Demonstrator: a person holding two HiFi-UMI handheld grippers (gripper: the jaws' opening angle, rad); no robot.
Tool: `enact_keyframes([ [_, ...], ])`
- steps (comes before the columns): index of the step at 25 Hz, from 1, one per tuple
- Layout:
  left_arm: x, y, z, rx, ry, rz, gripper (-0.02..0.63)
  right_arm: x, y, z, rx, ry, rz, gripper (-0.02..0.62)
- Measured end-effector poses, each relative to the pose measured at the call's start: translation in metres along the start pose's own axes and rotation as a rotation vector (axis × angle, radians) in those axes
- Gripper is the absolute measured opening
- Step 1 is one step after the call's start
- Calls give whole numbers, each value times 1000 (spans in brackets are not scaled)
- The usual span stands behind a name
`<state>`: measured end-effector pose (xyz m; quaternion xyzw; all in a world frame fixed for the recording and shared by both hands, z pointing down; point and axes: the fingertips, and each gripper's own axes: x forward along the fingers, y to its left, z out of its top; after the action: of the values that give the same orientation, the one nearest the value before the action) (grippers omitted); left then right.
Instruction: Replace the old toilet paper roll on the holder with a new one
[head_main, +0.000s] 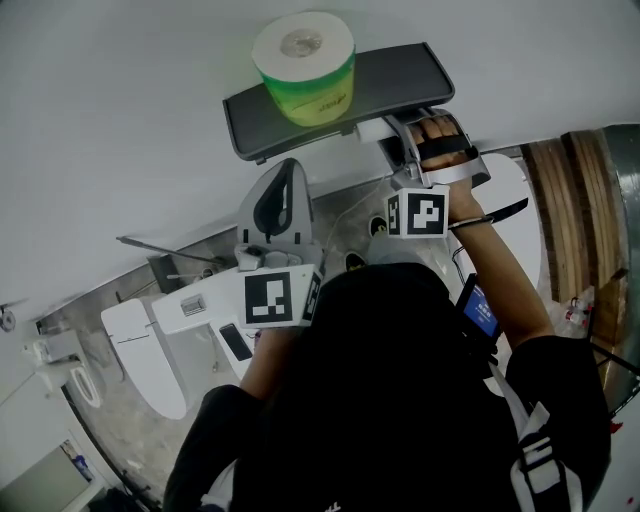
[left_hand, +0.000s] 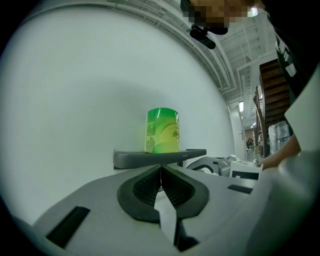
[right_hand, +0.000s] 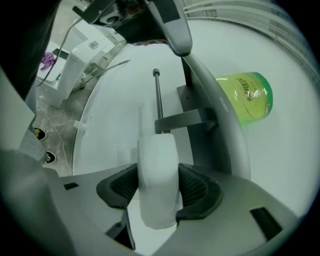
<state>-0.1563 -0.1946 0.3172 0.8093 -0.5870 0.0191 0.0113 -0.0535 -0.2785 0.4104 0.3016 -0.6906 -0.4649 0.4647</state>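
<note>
Item 1: right gripper (right_hand: 159, 192). Clenched on the old roll (right_hand: 157, 165), a slim white cylinder that fills the gap, with a pad against each side. My hand (head_main: 442, 140) holds it up just under the shelf (head_main: 400, 85).

Item 2: old roll. In my right gripper, its far end just short of the holder's thin metal bar (right_hand: 157, 97). I cannot tell whether it touches the bar.

Item 3: new roll (head_main: 305, 65). Green wrapper, upright on the left part of the grey shelf against the white wall. It is also seen from the left gripper view (left_hand: 162, 131) and to the side in the right gripper view (right_hand: 247, 97).

Item 4: left gripper (left_hand: 161, 182). Pads pressed together with nothing between them, held low and apart from the holder, facing the shelf's front edge (left_hand: 150, 158).
</note>
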Motion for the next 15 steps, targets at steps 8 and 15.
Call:
enact_keyframes([
  [8,0,-3,2,-2,-10,-14,21,-11,-9,-42,-4,109,-62,241],
  [15,3,-10,5,-2,-21,-32,22,-29,-25,-104,10,250,-110,239],
])
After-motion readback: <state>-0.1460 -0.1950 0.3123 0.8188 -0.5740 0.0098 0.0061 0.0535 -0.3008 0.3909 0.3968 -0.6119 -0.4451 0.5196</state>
